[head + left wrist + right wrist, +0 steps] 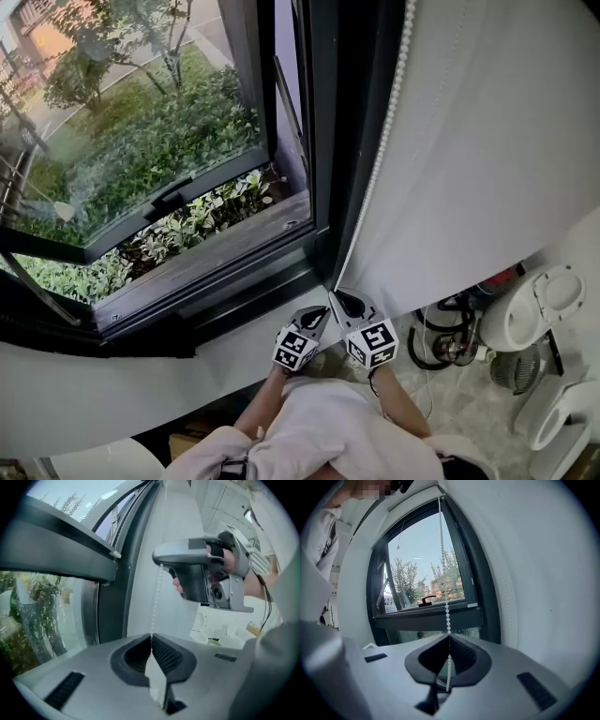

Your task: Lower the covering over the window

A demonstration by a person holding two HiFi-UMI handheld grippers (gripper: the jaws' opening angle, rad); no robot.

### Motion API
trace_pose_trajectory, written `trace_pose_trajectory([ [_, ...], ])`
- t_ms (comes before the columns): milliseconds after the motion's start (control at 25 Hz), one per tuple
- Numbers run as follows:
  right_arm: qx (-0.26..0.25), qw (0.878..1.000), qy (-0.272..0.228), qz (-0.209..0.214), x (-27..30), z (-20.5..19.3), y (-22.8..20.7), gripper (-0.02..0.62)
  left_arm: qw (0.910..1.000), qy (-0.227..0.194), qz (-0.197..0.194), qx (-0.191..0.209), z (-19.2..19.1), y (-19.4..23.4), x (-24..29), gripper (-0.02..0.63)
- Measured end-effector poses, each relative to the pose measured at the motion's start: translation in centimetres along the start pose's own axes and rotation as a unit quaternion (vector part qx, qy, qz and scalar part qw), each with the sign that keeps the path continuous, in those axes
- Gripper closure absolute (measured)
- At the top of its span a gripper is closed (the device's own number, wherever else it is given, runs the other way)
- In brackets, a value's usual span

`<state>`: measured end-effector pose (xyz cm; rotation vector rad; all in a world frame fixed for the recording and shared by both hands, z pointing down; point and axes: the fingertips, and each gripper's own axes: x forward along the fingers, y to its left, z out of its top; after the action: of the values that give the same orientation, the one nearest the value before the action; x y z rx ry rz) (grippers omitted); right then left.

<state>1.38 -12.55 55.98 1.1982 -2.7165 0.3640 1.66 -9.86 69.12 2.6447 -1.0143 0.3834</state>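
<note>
left gripper (151, 638) pinching bead chain (154, 599), jaws pressing together | right gripper (449, 638) clamping same chain, jaws closed on it | 2 forearms reaching forward, grippers sitting side by side, tilting slightly down, at window frame's (323, 187) lower right corner | blind (487, 141) hanging right of chain

Looks like a lived-in room at home, half used for storage: a dark-framed window (323, 141) is opened onto garden shrubs (150, 141), a white roller blind (487, 141) is hung, and toilet-like fixtures (530, 309), a fan (518, 370) and cables (441, 337) are left on the floor (469, 403).
</note>
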Motion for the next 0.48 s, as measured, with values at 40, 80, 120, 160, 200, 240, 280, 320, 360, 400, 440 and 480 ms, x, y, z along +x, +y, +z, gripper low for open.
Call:
trace_pose_trajectory([
  [40,0.0,1.0,0.0,0.0,-0.1,-0.1,0.0,0.598,1.0,-0.002,0.003,-0.002,0.2,0.0,-0.4,0.588],
  [80,-0.001,1.0,0.0,0.0,-0.1,-0.1,0.0,0.598,1.0,-0.007,0.007,-0.002,0.6,0.0,-0.8,0.588],
  [120,-0.002,1.0,0.0,0.0,-0.1,0.0,0.0,0.598,0.9999,-0.013,0.011,-0.001,1.2,0.0,-1.3,0.586],
  [160,-0.004,1.0,0.001,0.001,-0.1,0.0,0.0,0.598,0.9997,-0.019,0.013,0.001,2.0,0.0,-1.8,0.586],
  [200,-0.005,1.0,0.001,0.002,0.0,0.0,0.0,0.598,0.9995,-0.027,0.014,0.003,2.9,0.0,-2.3,0.585],
  [240,-0.005,1.0,0.002,0.002,0.0,0.0,0.0,0.598,0.9993,-0.035,0.015,0.005,3.8,0.0,-2.9,0.584],
  [280,-0.005,1.0,0.002,0.003,0.0,0.0,0.0,0.598,0.9989,-0.043,0.015,0.008,4.8,0.0,-3.4,0.583],
  [320,-0.005,1.0,0.002,0.004,0.0,0.0,0.0,0.598,0.9985,-0.051,0.016,0.01,5.9,0.1,-3.9,0.572],
  [360,-0.005,1.0,0.002,0.004,0.0,0.0,0.0,0.598,0.9981,-0.059,0.017,0.011,6.9,0.1,-4.4,0.555],
  [400,-0.005,1.0,0.001,0.005,0.0,-0.1,0.1,0.598,0.9975,-0.066,0.019,0.013,8.0,0.2,-4.9,0.535],
  [440,-0.005,1.0,0.001,0.005,-0.1,-0.1,0.1,0.598,0.9969,-0.074,0.021,0.015,9.1,0.2,-5.4,0.528],
  [480,-0.004,1.0,0.001,0.005,-0.1,0.0,0.1,0.598,0.9961,-0.083,0.024,0.018,10.2,0.3,-5.8,0.528],
])
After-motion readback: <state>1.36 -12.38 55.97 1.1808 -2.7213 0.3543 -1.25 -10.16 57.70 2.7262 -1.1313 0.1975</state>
